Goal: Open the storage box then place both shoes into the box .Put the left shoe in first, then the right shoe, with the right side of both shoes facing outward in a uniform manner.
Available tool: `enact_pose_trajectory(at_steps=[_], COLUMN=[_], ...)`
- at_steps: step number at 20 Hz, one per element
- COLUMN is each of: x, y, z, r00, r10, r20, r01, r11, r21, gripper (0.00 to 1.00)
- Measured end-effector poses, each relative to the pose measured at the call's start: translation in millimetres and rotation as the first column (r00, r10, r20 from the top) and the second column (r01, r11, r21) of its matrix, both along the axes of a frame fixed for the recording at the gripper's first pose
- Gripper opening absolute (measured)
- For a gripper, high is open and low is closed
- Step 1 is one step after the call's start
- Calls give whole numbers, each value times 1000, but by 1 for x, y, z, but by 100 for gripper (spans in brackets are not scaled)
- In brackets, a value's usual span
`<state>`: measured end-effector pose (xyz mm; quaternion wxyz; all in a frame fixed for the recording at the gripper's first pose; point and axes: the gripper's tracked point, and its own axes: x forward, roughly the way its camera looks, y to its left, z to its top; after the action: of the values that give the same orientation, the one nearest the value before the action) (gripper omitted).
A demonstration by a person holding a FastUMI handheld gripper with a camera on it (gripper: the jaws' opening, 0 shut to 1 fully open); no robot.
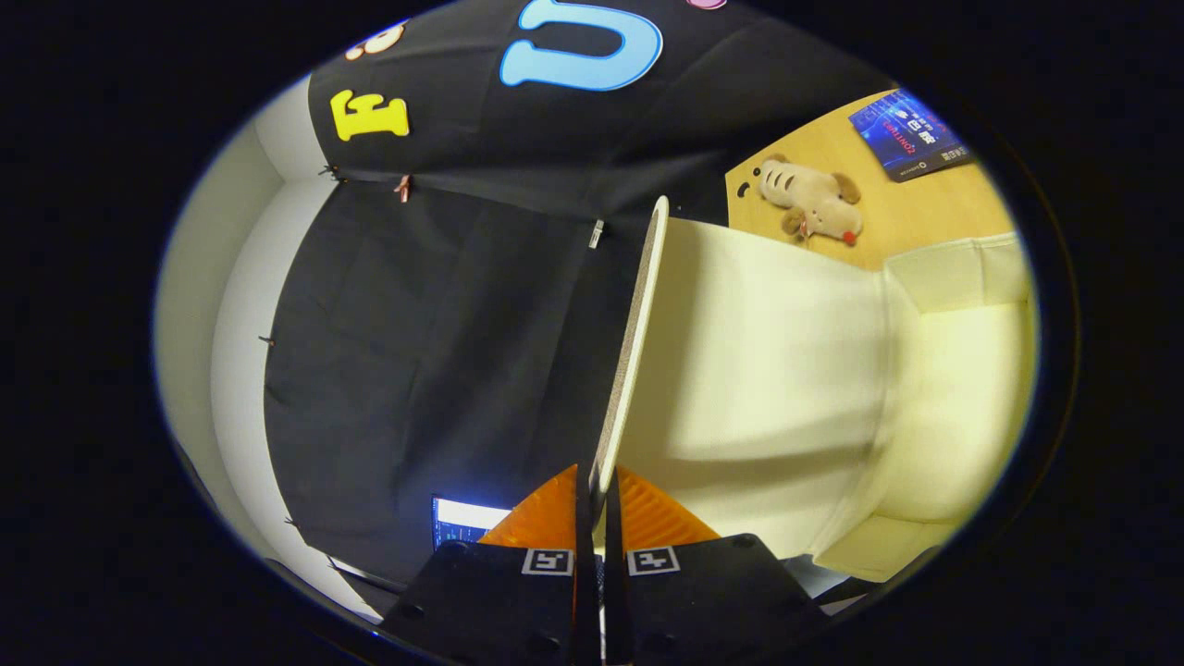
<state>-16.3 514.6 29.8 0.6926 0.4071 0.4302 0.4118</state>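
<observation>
gripper (598, 504): fingers are clamping the storage box lid (636, 333) by its thin edge | square black-and-white marker (547, 561) is sitting on each finger body, carrying no words | blue card (911, 134) on table (916, 217): print is showing too small to read

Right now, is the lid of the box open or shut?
Open. The gripper is shut on the lid's edge; the lid stands away from the cream box, seen edge-on between the fingers.

Lighting: dim booth, warm light falling on the cream storage box (768, 370), its lid (638, 342) edge-on; soft shadow crossed its base. Focus sharp centrally; fisheye bending pronounced outward.
</observation>
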Motion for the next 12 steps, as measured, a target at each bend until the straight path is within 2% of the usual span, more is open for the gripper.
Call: enact_pose_trajectory(at_steps=[5, 7, 9, 12], x=[7, 10, 11, 10], y=[47, 50, 36, 0], z=[-37, -48, -57, -51], r00=[1000, 1000, 999, 998], r10=[24, 21, 8, -39], r20=[-2, 8, 41, 56], r01=[-24, -20, -1, 49], r11=[997, 993, 985, 979], r21=[-80, -113, -170, -197], gripper=[8, 9, 15, 65])
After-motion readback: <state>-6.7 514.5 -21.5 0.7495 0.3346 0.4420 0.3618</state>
